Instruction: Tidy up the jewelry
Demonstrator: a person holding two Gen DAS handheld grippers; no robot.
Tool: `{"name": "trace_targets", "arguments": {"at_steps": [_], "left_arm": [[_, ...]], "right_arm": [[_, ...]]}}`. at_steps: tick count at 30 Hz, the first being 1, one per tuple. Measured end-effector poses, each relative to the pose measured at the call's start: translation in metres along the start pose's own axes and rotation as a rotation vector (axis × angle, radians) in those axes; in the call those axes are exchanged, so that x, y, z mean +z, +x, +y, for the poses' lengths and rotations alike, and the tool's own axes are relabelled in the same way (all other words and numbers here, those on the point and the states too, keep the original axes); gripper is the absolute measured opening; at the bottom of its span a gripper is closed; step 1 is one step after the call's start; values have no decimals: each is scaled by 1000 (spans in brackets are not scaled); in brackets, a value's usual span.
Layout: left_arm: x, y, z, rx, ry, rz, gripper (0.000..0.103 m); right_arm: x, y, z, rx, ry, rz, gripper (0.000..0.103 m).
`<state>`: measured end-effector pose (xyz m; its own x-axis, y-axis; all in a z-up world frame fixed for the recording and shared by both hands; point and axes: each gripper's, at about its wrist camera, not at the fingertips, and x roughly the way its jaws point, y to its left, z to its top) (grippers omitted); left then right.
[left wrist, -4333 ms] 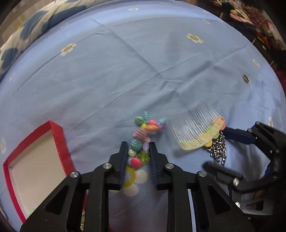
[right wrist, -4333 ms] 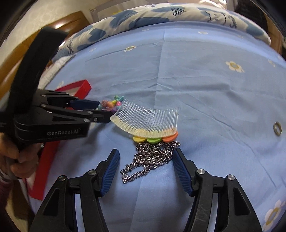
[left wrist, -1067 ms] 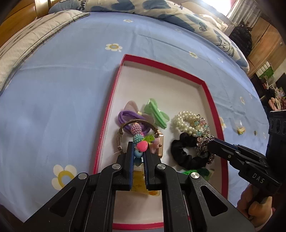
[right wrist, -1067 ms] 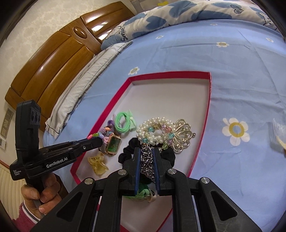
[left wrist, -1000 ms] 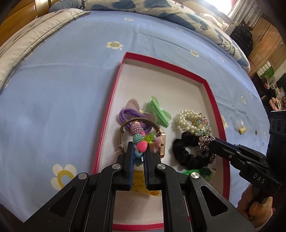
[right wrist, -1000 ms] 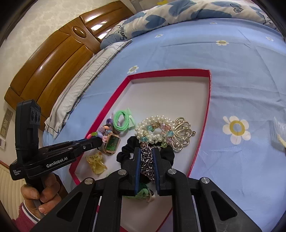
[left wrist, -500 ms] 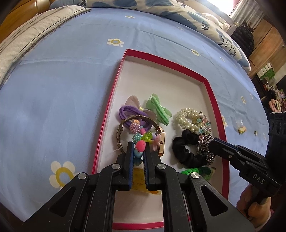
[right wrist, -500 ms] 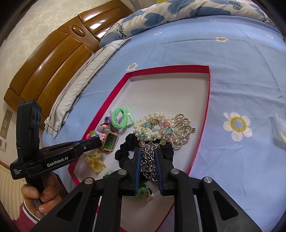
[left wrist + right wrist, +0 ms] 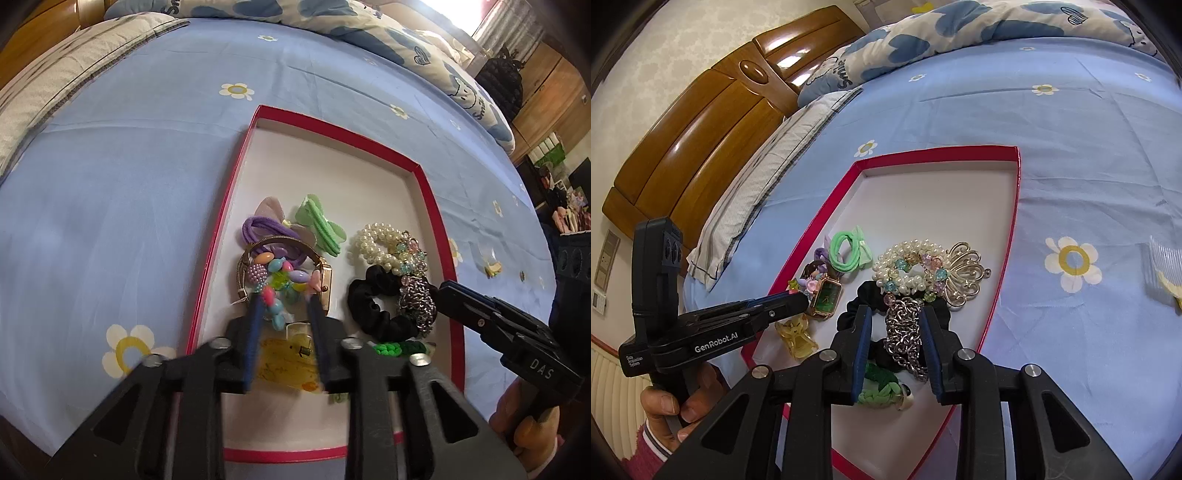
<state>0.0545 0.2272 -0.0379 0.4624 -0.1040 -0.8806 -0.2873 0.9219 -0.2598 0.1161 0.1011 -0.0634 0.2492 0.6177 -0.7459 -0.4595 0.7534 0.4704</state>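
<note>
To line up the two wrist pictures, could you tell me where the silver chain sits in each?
Left wrist: the silver chain lies right of centre, on the black scrunchie, by the right gripper's tip.
Right wrist: the silver chain lies low at centre, between the open fingers.
Shared landmark: the pearl bracelet, just beyond it.
</note>
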Motion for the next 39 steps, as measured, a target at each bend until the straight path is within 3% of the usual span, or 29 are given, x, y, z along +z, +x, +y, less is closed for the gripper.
{"name": "trace_targets", "arguments": {"at_steps": [6, 10, 13, 20, 24, 32, 39], "left_arm": [[-3, -13, -3, -23, -9, -20, 41], [-6, -24, -5, -36, -18, -36, 60], [-9, -31, -5, -36, -25, -42, 76], [-21, -46, 2, -38, -75, -57, 78], [-30, -60, 1, 18, -76, -85, 79], [-44, -84, -10, 93, -33, -121, 84], [-48, -109, -25, 129, 16, -171, 90]], "right_arm": [[-2, -11, 3, 6, 4, -24, 44], [-3, -22, 2, 19, 16, -48, 50], [-5, -31, 1, 24, 21, -70, 60], [-13, -48, 0, 42, 41, -103, 76], [-20, -61, 3, 44, 33, -139, 86], [-30, -79, 17, -6, -41, -149, 87], [-33, -103, 42, -65, -152, -147, 95]]}}
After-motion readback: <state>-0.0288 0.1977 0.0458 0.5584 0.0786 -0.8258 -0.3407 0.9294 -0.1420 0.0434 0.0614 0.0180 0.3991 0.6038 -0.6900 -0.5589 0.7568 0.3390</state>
